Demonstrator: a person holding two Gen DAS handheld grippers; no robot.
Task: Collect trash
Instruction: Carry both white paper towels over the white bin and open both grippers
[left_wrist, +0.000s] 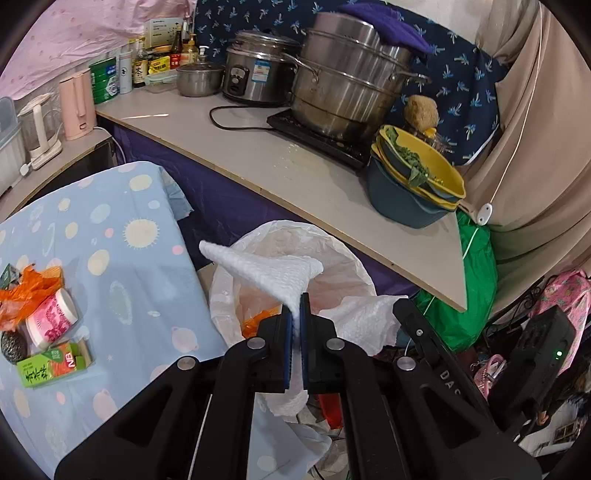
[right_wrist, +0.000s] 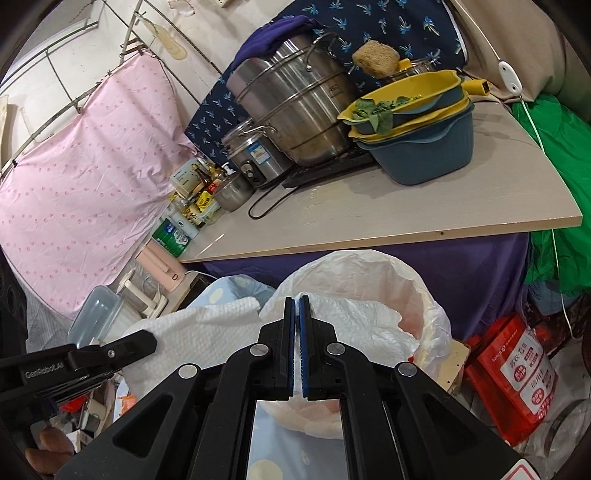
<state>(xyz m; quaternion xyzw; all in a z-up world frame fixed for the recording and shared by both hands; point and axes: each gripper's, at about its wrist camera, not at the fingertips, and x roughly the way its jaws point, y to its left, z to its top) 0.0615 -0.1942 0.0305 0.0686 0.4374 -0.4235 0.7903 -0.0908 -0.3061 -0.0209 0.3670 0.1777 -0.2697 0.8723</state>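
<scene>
My left gripper (left_wrist: 295, 304) is shut on a white paper towel (left_wrist: 266, 269) and holds it over the trash bin lined with a white plastic bag (left_wrist: 343, 258). My right gripper (right_wrist: 297, 301) is shut on another part of the same paper towel (right_wrist: 207, 328), above the bin's bag (right_wrist: 424, 291). Orange trash (left_wrist: 258, 319) lies inside the bin. On the blue patterned table (left_wrist: 122, 266) at the left lie an orange wrapper (left_wrist: 29, 291), a pink-and-white cup (left_wrist: 51, 319), a green drink carton (left_wrist: 51, 363) and a steel scourer (left_wrist: 13, 347).
A long counter (left_wrist: 295, 177) behind the bin holds steel pots (left_wrist: 343, 77), a rice cooker (left_wrist: 258, 70), stacked yellow and blue basins (left_wrist: 413, 184), bottles and tins. A red package (right_wrist: 517, 369) stands on the floor right of the bin. A green bag (left_wrist: 472, 280) hangs beside the counter.
</scene>
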